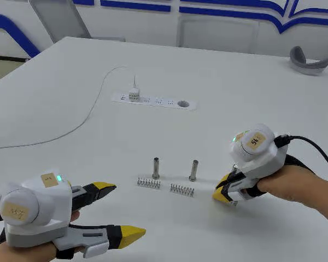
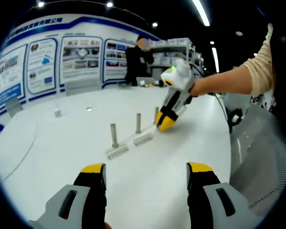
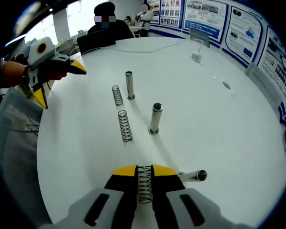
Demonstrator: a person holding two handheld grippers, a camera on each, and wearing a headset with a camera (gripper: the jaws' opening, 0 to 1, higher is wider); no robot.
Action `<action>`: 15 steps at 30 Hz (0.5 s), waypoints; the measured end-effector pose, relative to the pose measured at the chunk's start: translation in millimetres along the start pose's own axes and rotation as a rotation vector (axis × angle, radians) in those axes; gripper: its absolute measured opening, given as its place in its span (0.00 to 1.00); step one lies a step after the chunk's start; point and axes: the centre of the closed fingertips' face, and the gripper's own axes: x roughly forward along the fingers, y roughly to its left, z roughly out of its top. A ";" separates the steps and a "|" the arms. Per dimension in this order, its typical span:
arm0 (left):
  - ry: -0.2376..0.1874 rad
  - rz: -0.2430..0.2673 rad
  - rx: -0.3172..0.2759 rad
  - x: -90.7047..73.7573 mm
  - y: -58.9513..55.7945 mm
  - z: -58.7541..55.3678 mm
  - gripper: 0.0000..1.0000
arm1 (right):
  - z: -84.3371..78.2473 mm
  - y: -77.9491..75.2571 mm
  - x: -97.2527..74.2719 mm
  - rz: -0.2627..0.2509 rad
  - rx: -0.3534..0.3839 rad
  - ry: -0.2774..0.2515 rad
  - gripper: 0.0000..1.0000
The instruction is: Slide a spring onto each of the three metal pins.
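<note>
R gripper [image 3: 144,171] is clamped on a spring [image 3: 144,187] w/ a pin [image 3: 193,176] lying flat just beside its tip, so best bet: L gripper [image 2: 146,168], jaws wide & empty, holds that pin steady while R lines the coil's bore w/ its axis & pushes straight.

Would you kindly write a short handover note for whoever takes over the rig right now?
Left gripper: open, holding nothing.
Right gripper: shut on a small coiled steel spring, tips close beside the third grey metal pin.
Left pin and middle pin stand upright, bare. First loose spring and second loose spring lie in front of them.
Done: no spring is on a pin yet.
Left: all three springs.
</note>
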 end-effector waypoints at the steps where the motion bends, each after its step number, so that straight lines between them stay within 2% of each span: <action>1: 0.000 -0.004 0.001 1.2 -0.9 0.3 0.69 | 0.9 0.6 -1.4 -0.002 0.003 -0.010 0.12; 15: 0.000 -0.062 0.017 21.0 -17.4 7.3 0.67 | 17.3 9.5 -18.3 -0.014 0.043 -0.114 0.12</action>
